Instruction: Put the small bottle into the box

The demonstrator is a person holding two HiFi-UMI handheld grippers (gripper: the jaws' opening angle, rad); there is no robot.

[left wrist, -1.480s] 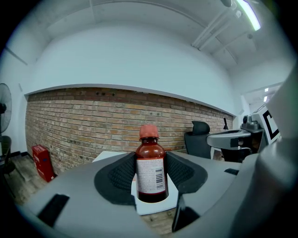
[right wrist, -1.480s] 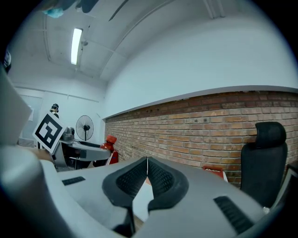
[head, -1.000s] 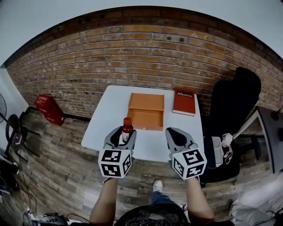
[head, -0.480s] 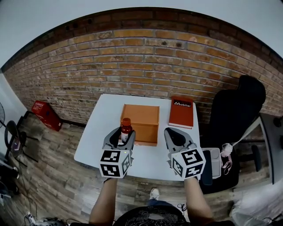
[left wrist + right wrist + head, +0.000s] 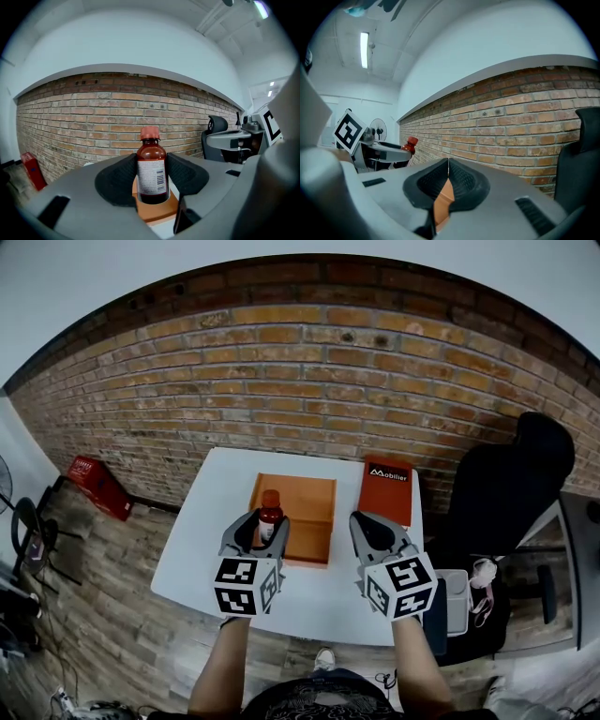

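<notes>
My left gripper (image 5: 263, 525) is shut on a small brown bottle (image 5: 269, 514) with a red cap and white label, held upright above the table. In the left gripper view the bottle (image 5: 151, 172) stands between the two black pads (image 5: 117, 180), with my left gripper (image 5: 152, 180) closed around its body. The open orange box (image 5: 292, 517) lies on the white table (image 5: 202, 540), just beyond and below the bottle. My right gripper (image 5: 372, 526) is shut and empty, hovering right of the box. In the right gripper view its jaws (image 5: 448, 180) meet, and the bottle's cap (image 5: 411, 142) shows at left.
An orange-red book (image 5: 386, 491) lies on the table's far right corner. A brick wall (image 5: 309, 399) runs behind the table. A black office chair (image 5: 506, 498) stands to the right, and a red crate (image 5: 94, 486) sits on the wooden floor at left.
The view has drawn nearer to the table, and both grippers now hang over its near half. The bottle stays clamped in my left gripper, now at the box's near left edge.
</notes>
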